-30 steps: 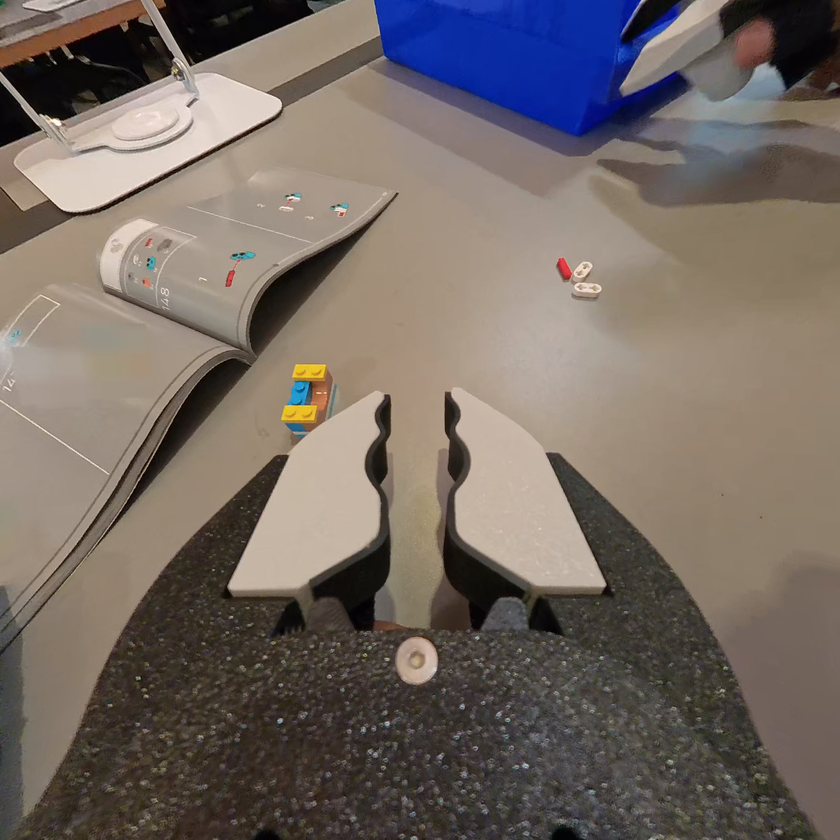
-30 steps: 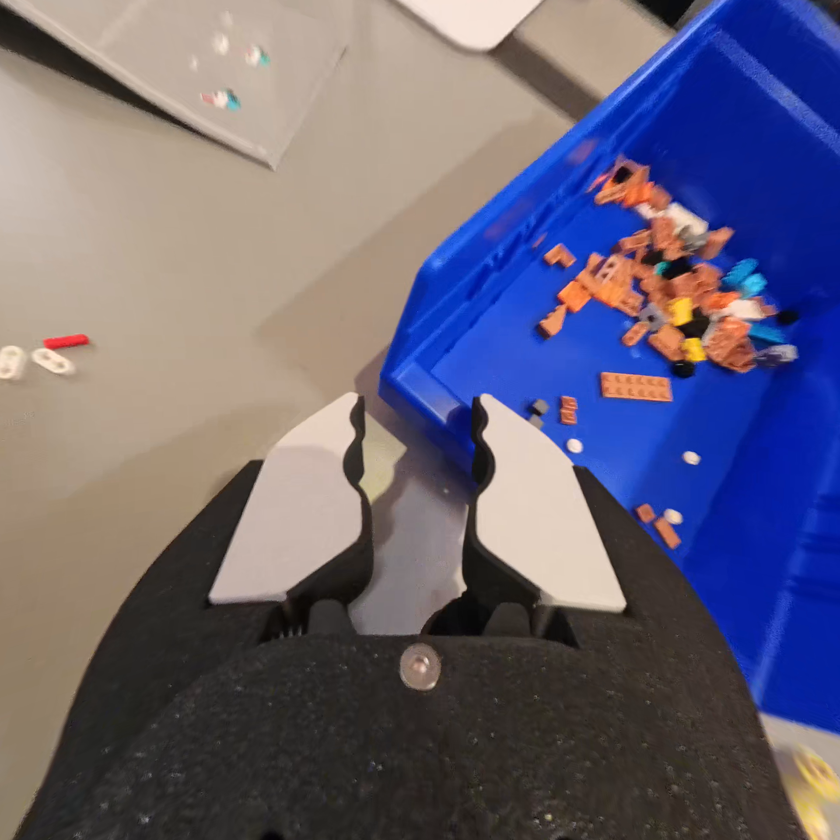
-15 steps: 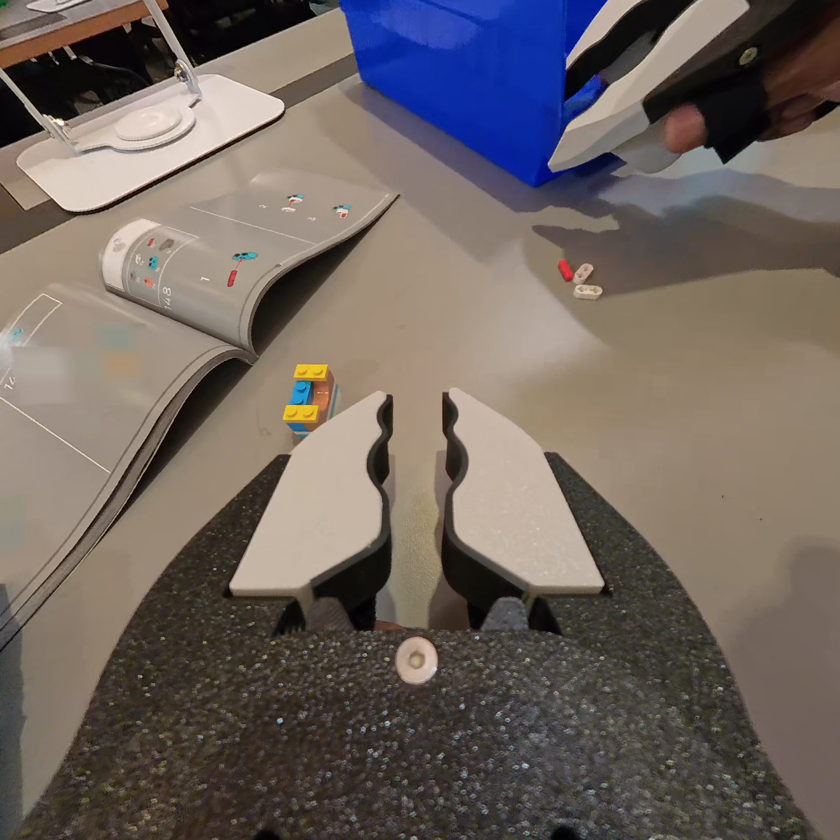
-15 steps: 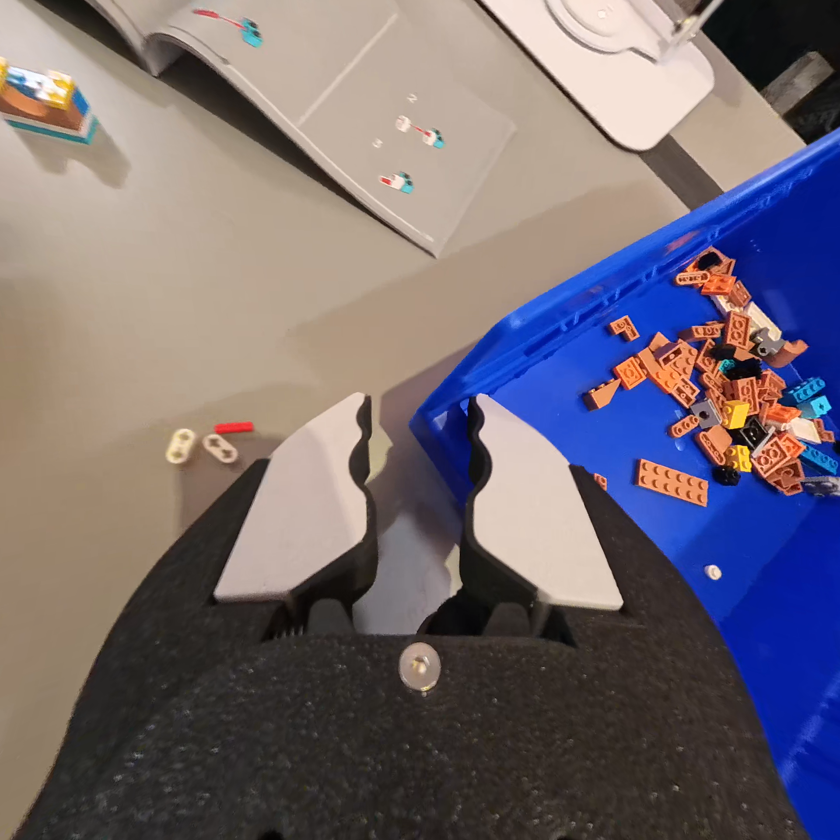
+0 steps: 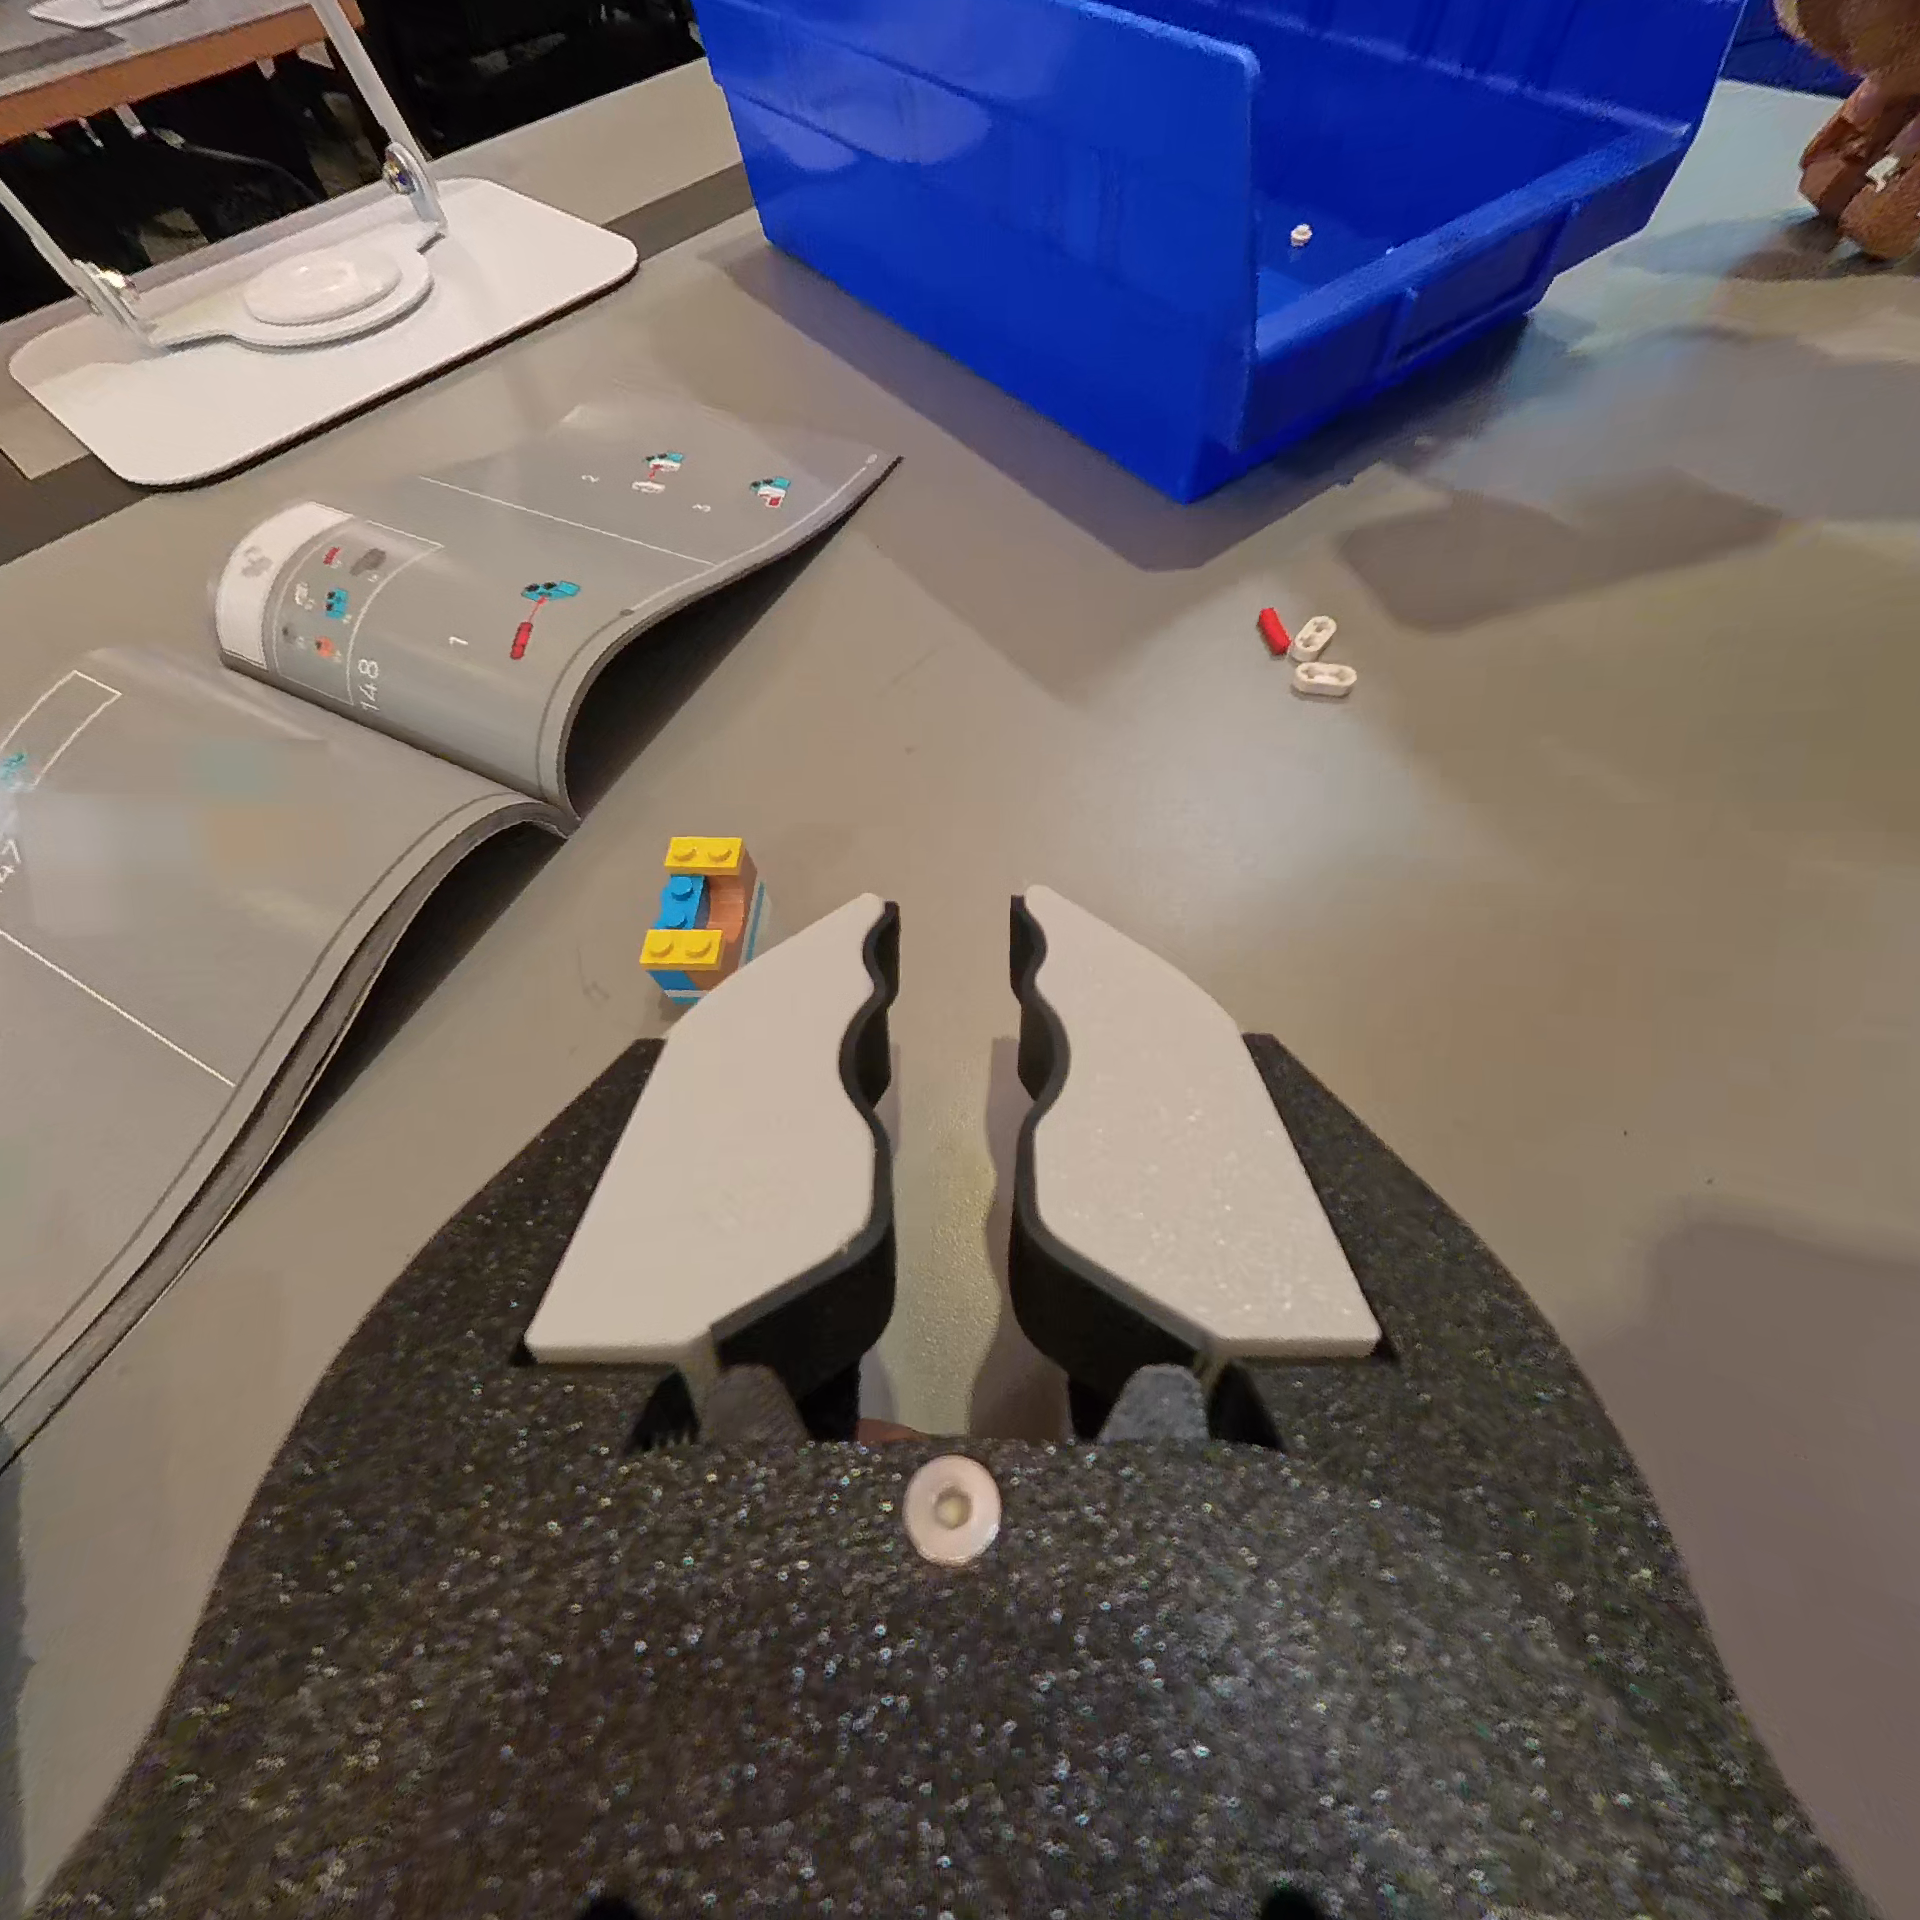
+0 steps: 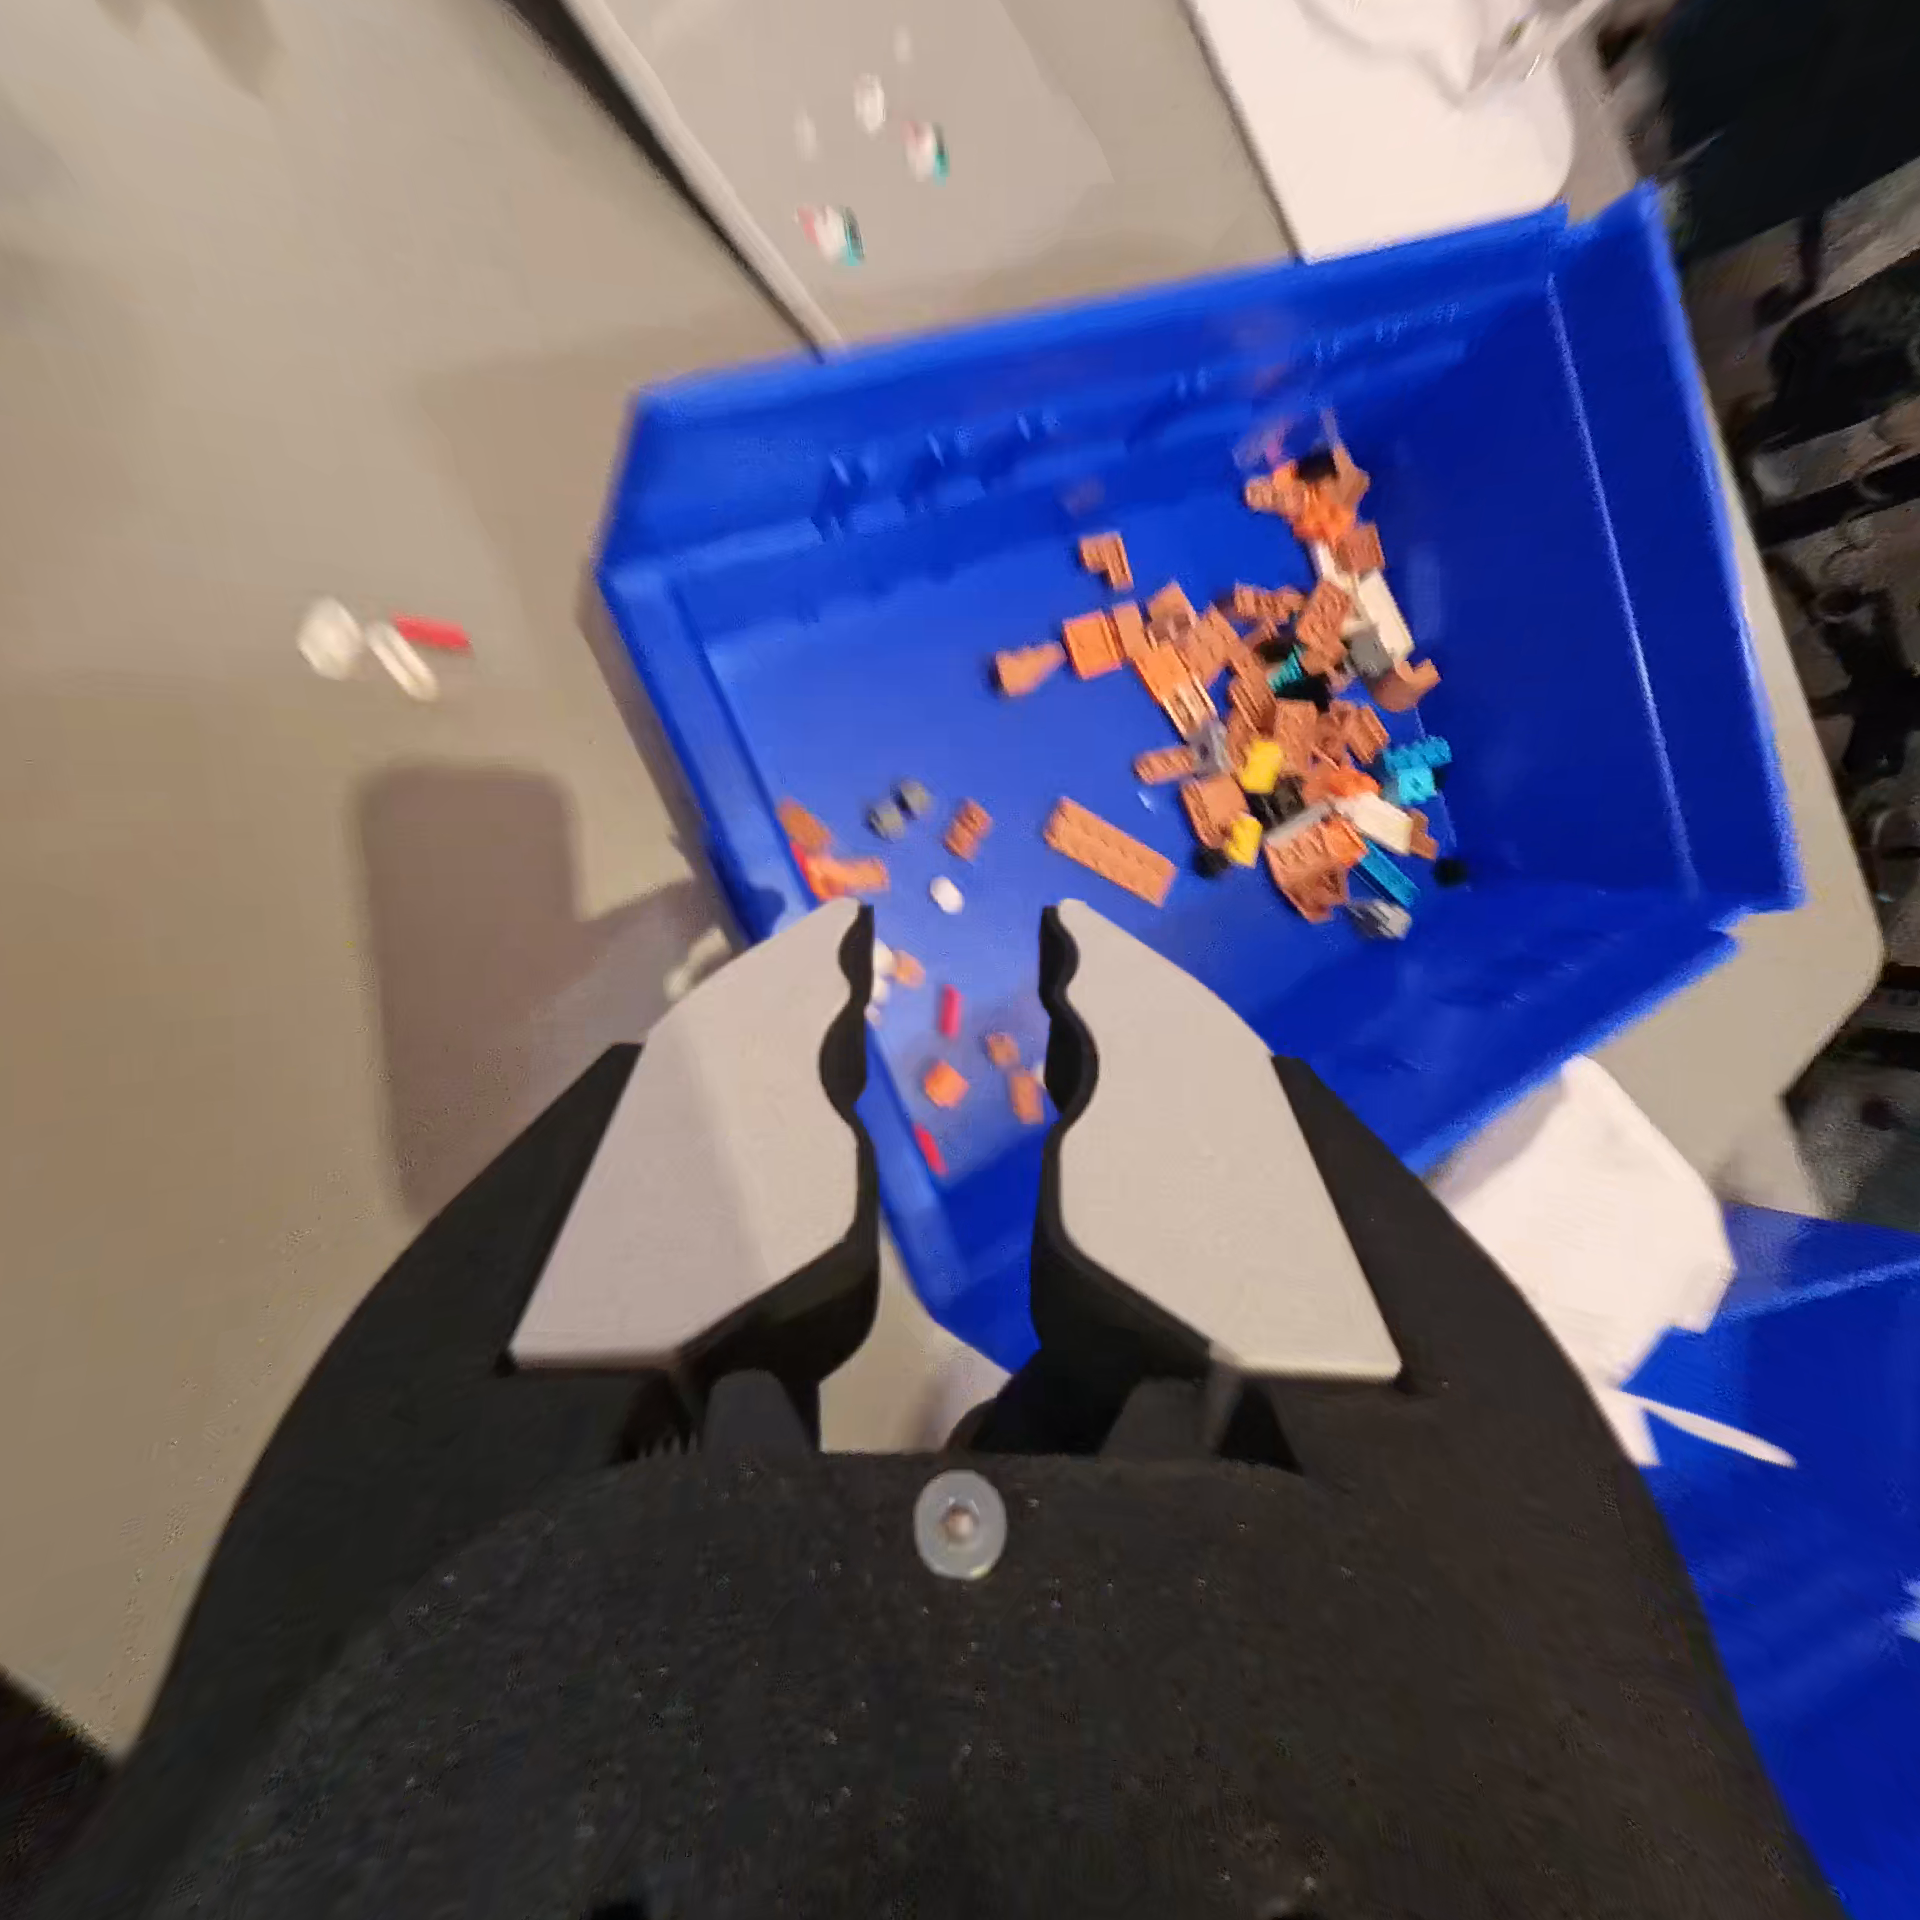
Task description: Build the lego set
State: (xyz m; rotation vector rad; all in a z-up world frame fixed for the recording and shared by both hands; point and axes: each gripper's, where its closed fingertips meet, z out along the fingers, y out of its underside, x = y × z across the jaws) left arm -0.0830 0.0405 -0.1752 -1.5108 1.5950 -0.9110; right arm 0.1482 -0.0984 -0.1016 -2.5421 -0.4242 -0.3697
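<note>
A small lego build (image 5: 698,920) of yellow, blue and brown bricks stands on the grey table just left of my left gripper (image 5: 953,906), which is open and empty. A red piece (image 5: 1273,631) and two white link pieces (image 5: 1317,657) lie farther right; they also show blurred in the right wrist view (image 6: 379,646). My right gripper (image 6: 951,914) is open and empty, held above the near end of the blue bin (image 6: 1621,582). The bin holds several loose bricks (image 6: 1288,717), mostly orange-brown.
An open instruction booklet (image 5: 312,727) lies at the left. A white stand base (image 5: 312,301) sits behind it. The blue bin (image 5: 1039,239) stands at the back. A brown object (image 5: 1870,166) is at the far right edge. White paper (image 6: 1579,1226) lies beside the bin. Across from one pair of fingers to the other is roughly 30 centimeters. Left tips and right tips are each some 15 centimeters from the red piece (image 5: 1273,631). My right wrist view (image 6: 435,630) looks at it from another angle.
My right gripper has swung away from the table side and now hangs over the bin's inside, seen from higher up. It has left the left wrist view. My left gripper stays still.
</note>
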